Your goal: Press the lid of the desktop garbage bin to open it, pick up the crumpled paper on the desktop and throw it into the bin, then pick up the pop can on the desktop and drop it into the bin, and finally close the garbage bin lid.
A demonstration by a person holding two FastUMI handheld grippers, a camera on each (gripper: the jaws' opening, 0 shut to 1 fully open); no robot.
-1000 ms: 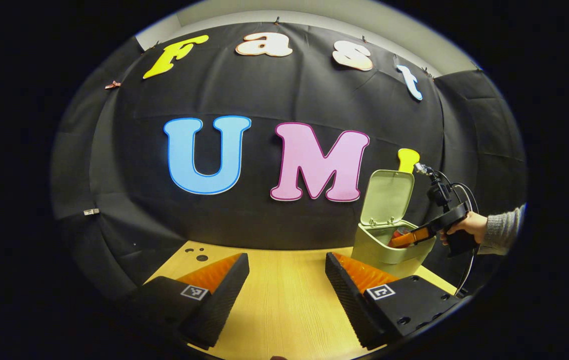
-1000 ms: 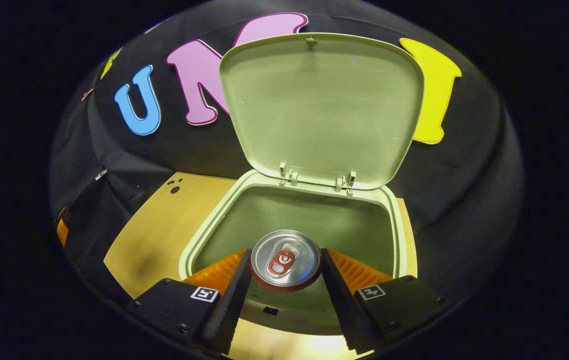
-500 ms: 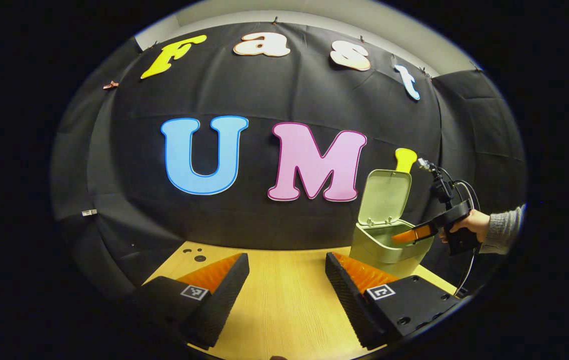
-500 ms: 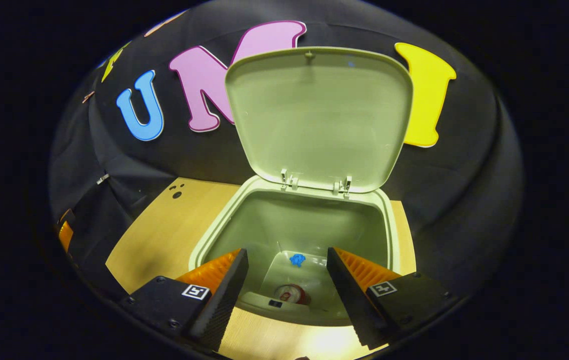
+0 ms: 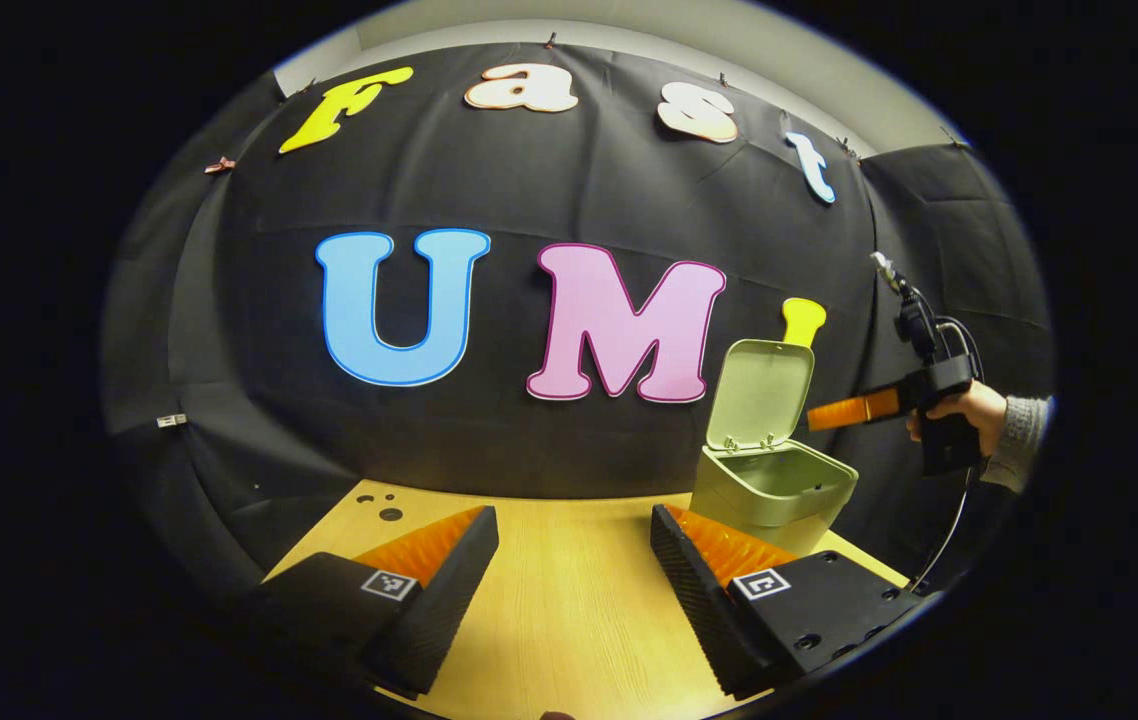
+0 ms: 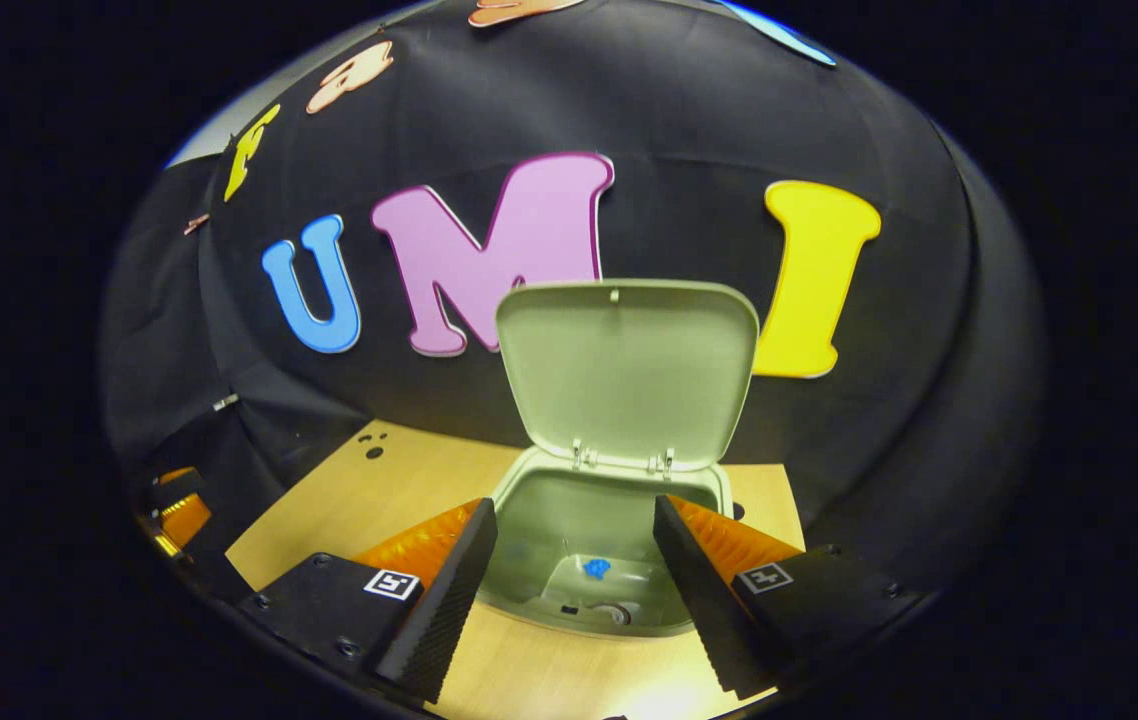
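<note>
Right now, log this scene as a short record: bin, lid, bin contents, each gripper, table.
bin: green desktop bin at the table's far right end by the wall, seen from the left gripper view
lid: lid raised, standing upright on its rear hinges
bin contents: pop can at the bottom, with a small blue scrap beside it
right gripper: right gripper open, empty, held above the bin's front edge
left gripper: left gripper open, empty, over the table
table: wooden table
</note>
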